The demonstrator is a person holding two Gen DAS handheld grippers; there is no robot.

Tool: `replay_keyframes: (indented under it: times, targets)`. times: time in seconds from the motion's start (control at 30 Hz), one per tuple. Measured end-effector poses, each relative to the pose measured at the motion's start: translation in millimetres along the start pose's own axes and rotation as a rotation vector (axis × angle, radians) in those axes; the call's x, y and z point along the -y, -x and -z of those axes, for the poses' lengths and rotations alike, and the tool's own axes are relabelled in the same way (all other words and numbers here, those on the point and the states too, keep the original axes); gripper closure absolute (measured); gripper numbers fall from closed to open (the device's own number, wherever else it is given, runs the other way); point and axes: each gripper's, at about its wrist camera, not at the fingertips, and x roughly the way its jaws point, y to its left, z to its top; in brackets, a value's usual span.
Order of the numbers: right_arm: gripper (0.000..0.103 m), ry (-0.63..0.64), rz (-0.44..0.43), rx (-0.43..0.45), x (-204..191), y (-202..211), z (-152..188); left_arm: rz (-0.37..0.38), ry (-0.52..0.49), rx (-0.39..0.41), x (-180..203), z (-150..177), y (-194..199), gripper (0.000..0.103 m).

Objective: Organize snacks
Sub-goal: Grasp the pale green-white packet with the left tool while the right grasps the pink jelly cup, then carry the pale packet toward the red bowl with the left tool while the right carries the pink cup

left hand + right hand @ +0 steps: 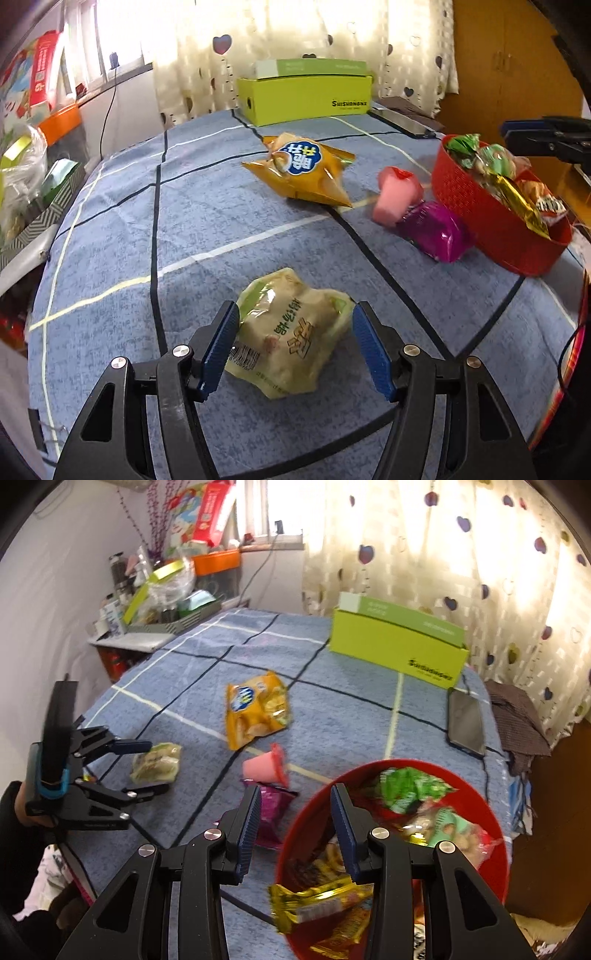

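- While our left gripper (293,343) stands with its jaws spread wide, a pale green snack packet (291,332) lies on the blue checked cloth (110,229) between its blue pads (373,354); the left pad looks to be touching the packet's edge, the right one stands just clear, and nothing is clamped.
- From the right wrist view we see that same left gripper (147,771) in a dark sleeve at the left edge, one finger on either side of the packet (157,762).
- Our right gripper (293,830) hangs part-way apart and holds nothing; its left finger is in front of the cloth and its right finger in front of the inside of the red basket (495,823), with the basket's near rim showing in the gap.
- We see the basket (480,218) already holding several snacks, among them green packets (410,786) and a gold wrapper (314,904) that pokes over the rim.
- Just beside the basket lies a purple packet (436,232), with a pink cup-shaped snack (395,199) leaning against it.
- Farther out on the cloth lies a yellow bag (306,173) with a blue logo, well apart from the basket.
- At the far edge we see a lime-green box (306,99), and a dark phone (465,720) lying near it.
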Motion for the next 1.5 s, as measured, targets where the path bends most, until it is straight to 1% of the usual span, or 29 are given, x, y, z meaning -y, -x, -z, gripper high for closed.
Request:
replay_keyframes:
  times: [0.07,0.13,0.23,0.33,0.43,0.53,0.6,0.67,0.83,0.9,1.03,1.2,1.23,1.3,1.4,1.5]
  targets:
    - [0.066,0.022,-0.018,-0.005,-6,-3,-3,-0.025,-0.029,-0.032,4,3,-5,0.038]
    - [0.066,0.035,-0.026,-0.009,-10,-6,-4,-0.046,-0.042,-0.027,6,4,-7,0.037]
    - [0.066,0.039,-0.039,-0.025,-12,-12,-9,-0.037,0.018,-0.038,-3,3,-10,0.037]
    - [0.066,0.044,-0.052,-0.062,-12,-24,-16,-0.002,0.089,-0.045,-13,4,-13,0.037]
    - [0.066,0.068,-0.051,-0.113,-16,-38,-24,-0.012,0.096,-0.045,-14,4,-13,0.037]
    - [0.065,0.086,-0.042,-0.153,-19,-49,-28,-0.018,0.106,-0.043,-12,5,-13,0.040]
    - [0.065,0.093,-0.052,-0.179,-20,-57,-31,-0.015,0.123,-0.039,-12,6,-11,0.043]
    - [0.064,0.102,-0.058,-0.202,-23,-65,-33,0.005,0.145,-0.031,-12,8,-8,0.044]
    - [0.054,0.143,-0.062,-0.245,-35,-85,-42,0.025,0.180,-0.018,-10,13,-2,0.046]
    - [0.054,0.164,-0.054,-0.270,-41,-94,-44,0.030,0.193,-0.016,-10,14,-1,0.048]
    - [0.053,0.197,-0.005,-0.305,-47,-110,-45,0.049,0.212,-0.013,-12,17,2,0.049]
    - [0.053,0.187,0.049,-0.368,-44,-127,-43,0.063,0.213,-0.013,-12,18,3,0.049]
    - [0.055,0.185,0.054,-0.375,-43,-129,-42,0.064,0.214,-0.013,-12,18,3,0.049]
    - [0.063,0.176,0.062,-0.375,-39,-131,-41,0.067,0.215,-0.013,-12,18,3,0.049]
    - [0.064,0.187,0.098,-0.355,-39,-129,-41,0.073,0.218,-0.012,-11,18,4,0.049]
    - [0.064,0.188,0.098,-0.333,-40,-125,-41,0.075,0.224,-0.012,-10,18,5,0.049]
